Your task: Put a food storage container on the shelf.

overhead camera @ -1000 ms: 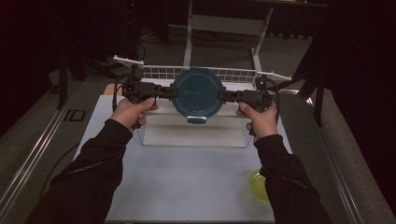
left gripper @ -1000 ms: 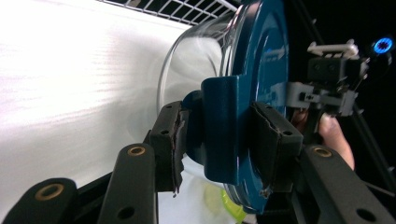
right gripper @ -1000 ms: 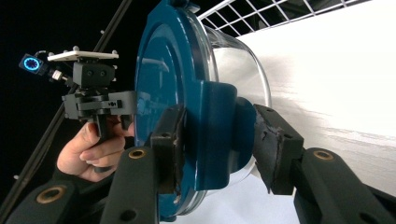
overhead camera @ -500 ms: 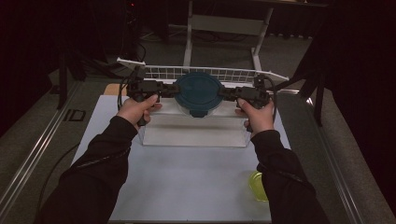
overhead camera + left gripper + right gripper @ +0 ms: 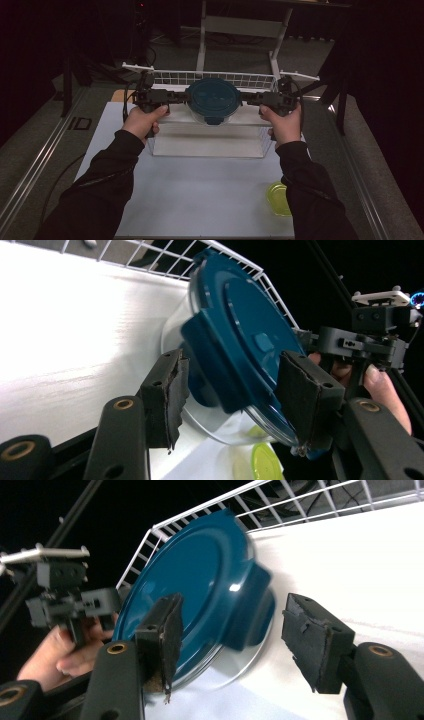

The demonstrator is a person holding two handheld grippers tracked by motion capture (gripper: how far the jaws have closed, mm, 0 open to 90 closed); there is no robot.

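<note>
High view: the container [image 5: 213,101], a clear round tub with a blue lid, is held between the left gripper [image 5: 181,97] and the right gripper [image 5: 251,100]. It sits above the white wire rack [image 5: 210,80] at the far side of the surface [image 5: 200,185]. A yellow-green lid [image 5: 278,198] lies near the front right corner, well apart from the container.

Left gripper view: the gripper [image 5: 235,390] has its jaws spread, one on each side of the container's [image 5: 240,345] edge near a lid latch. Whether the pads press it cannot be told.

Right gripper view: the gripper [image 5: 235,630] has its jaws apart, straddling the opposite latch of the container [image 5: 195,595]. One pad lies against the lid; the other stands clear of it.
</note>
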